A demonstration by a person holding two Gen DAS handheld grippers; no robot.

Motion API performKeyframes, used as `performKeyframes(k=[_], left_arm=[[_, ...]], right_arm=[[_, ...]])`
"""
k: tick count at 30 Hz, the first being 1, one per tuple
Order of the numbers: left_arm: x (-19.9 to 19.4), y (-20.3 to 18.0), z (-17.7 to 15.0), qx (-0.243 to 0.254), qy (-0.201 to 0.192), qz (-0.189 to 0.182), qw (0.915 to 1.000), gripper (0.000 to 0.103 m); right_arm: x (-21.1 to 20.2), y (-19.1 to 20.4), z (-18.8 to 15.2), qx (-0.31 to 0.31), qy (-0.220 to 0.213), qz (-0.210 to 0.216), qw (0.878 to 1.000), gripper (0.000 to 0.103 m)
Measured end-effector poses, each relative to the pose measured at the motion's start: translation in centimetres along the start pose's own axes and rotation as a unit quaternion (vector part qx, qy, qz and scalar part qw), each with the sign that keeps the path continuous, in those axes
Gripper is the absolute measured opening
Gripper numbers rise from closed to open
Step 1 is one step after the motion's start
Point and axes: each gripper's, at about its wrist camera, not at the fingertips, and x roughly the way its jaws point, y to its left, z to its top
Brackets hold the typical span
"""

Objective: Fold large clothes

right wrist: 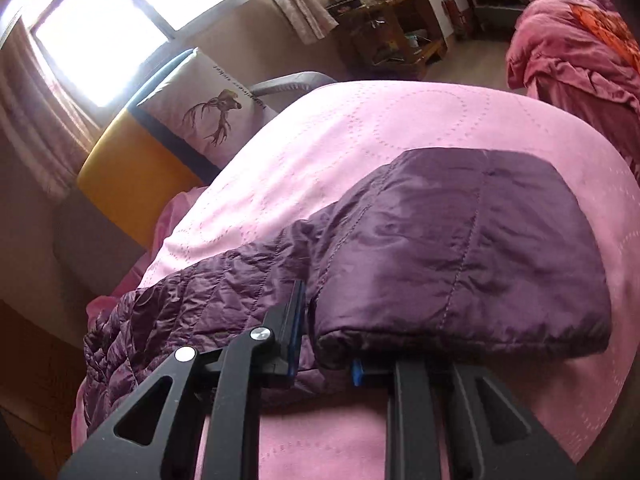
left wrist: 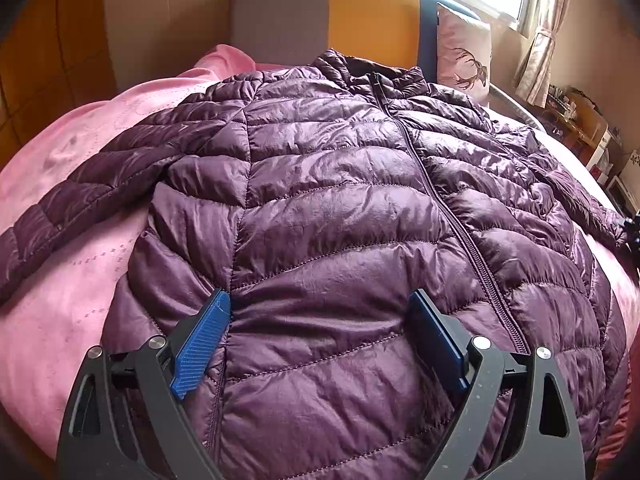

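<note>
A purple quilted down jacket [left wrist: 340, 208] lies face up and zipped on a pink bed cover [left wrist: 60, 280], collar far, hem near. Its left sleeve [left wrist: 72, 208] spreads out to the left. My left gripper [left wrist: 320, 312] is open, its blue fingers spread over the jacket's lower front near the hem. In the right wrist view the jacket's other sleeve [right wrist: 460, 252] lies on the pink cover [right wrist: 380, 128]. My right gripper [right wrist: 320, 320] is shut on the sleeve's cuff end; the right finger is hidden under the fabric.
An orange and grey headboard [left wrist: 320, 20] and a deer-print pillow [left wrist: 464, 52] stand at the bed's far end. A window [right wrist: 112, 20] with curtains is behind. A crumpled pink blanket [right wrist: 572, 52] and wooden shelves [right wrist: 392, 28] are to the right.
</note>
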Motion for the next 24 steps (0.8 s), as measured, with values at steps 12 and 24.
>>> performKeyframes(k=[12, 24], left_arm=[[0.3, 0.4, -0.3, -0.011, -0.005, -0.014, 0.9998, 0.092], [0.7, 0.4, -0.4, -0.009, -0.003, -0.024, 0.9997, 0.097]], right_arm=[[3.1, 18.3, -6.8, -0.253, 0.059, 0.071, 0.963, 0.014], [4.5, 31.6, -22.5, -0.472, 0.127, 0.137, 0.862, 0.073]])
